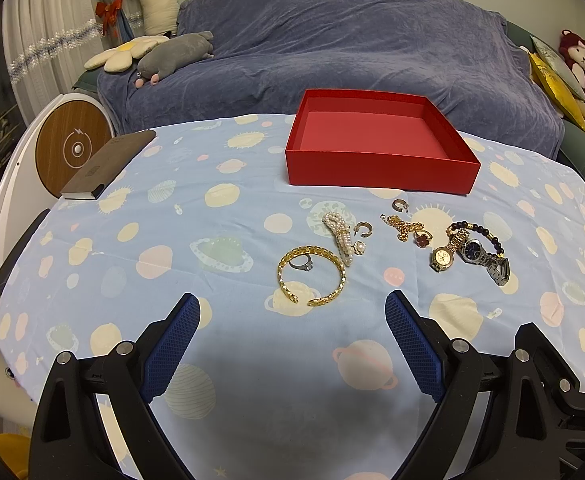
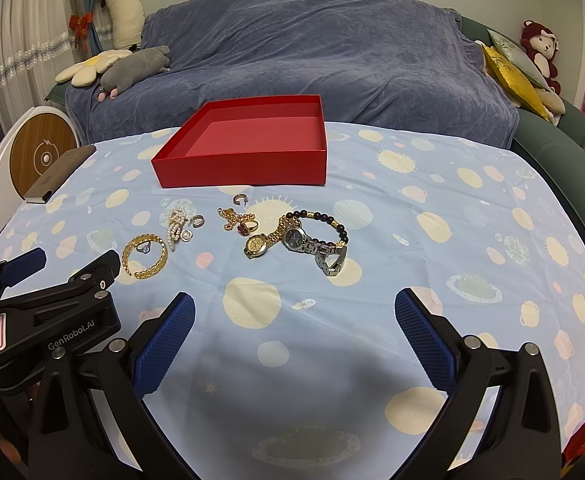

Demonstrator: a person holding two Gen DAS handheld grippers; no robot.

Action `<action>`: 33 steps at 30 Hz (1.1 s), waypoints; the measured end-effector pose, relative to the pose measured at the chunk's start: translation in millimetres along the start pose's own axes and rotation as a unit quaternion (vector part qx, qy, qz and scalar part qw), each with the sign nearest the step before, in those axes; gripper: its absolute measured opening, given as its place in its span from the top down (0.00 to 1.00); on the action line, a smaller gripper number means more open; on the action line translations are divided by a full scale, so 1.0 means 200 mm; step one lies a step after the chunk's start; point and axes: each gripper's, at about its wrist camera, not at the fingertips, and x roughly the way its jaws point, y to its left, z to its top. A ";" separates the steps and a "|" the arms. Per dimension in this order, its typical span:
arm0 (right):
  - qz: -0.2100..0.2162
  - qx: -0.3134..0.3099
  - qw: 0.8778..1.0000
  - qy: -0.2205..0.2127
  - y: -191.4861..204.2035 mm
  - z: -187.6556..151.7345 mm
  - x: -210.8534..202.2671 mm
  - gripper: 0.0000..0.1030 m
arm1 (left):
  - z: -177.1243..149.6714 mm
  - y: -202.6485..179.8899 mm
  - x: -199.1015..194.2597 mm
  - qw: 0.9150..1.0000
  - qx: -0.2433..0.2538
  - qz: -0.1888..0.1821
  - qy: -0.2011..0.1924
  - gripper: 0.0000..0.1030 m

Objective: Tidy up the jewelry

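both tools, left tool [image 1: 292, 312] and right tool [image 2: 294, 308], hung wide and empty; nothing yet lay in the red box [image 1: 376, 168] at 12 o'clock on the surface [image 1: 172, 240]. the gold bangle [image 1: 311, 275], nearest the left tool, looked the likely first pick.

A box [image 1: 380, 172] sits on the table [image 1: 212, 420], toward its far side, with a sofa [image 1: 332, 48] behind it. Before the box, the jewelry lies in a loose row: a bangle [image 1: 311, 275] at the left with a ring [image 1: 303, 264] inside it, a pearl strand [image 1: 338, 236] just behind, two watches [image 1: 472, 252] at the right, touching, perhaps overlapping. A book [image 1: 106, 166] lies at the table's far left.
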 end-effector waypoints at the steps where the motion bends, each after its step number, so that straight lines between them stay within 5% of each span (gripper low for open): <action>1: 0.000 0.000 1.000 0.000 0.00 0.00 0.00 0.05 | 0.00 0.00 0.00 1.000 0.000 0.000 0.000 0.11; 33: 0.022 0.017 0.999 0.029 -0.07 0.03 0.17 0.07 | 0.00 0.17 0.18 0.999 -0.028 -0.031 0.033 0.11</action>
